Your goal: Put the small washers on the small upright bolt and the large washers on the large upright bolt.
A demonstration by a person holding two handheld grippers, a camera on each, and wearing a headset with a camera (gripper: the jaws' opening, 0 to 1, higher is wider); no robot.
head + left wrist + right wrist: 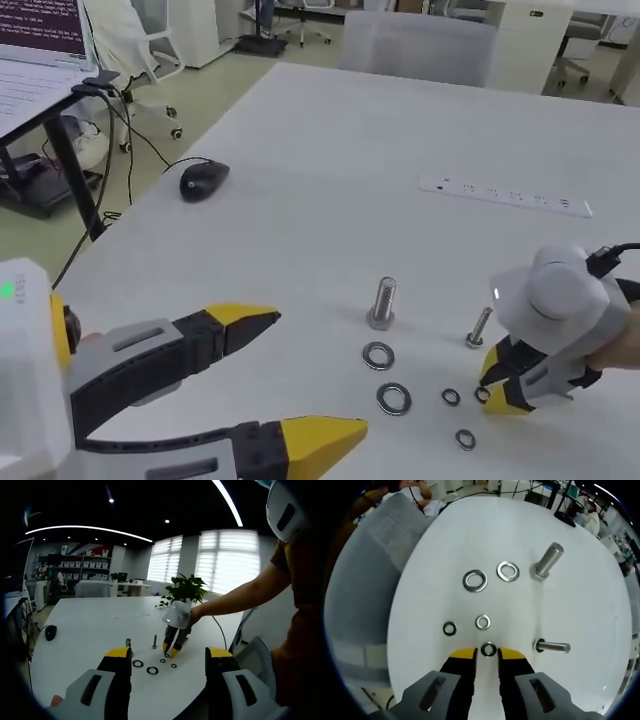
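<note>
Surface: all the parts are being carried on a white surface [330,150].
Large bolt: the large bolt [383,300] is being kept upright near the middle, with its shank bare.
Small bolt: the small bolt [479,327] is being kept upright to one side of the large bolt, near the right hand-held gripper [488,655], and is also bare.
Large washers: two large washers [378,355] are being left flat in front of the large bolt, near each other but apart.
Small washers: three small washers [451,397] are being left flat in front of the small bolt.
Right hand-held gripper: it is being held low, jaws narrowly parted, one on either side of the third small washer [488,649]. The washer is judged to be lying unclamped on the surface.
Left hand-held gripper: the left hand-held gripper [312,373] is being held wide open and empty, well apart from the parts.
Progress: nothing is being counted as done. All five washers are being left to thread, and a first small-washer pick is judged to be starting.
Right gripper view: slim gaps between the washer and the tips are being shown. In the head view that spot is being partly covered by the gripper's body.
Left gripper view: the person's arm [235,595] is being shown reaching in, with a potted plant [186,589] behind.
Head view: a mouse [203,180] and a power strip [505,195] are being shown farther back.
</note>
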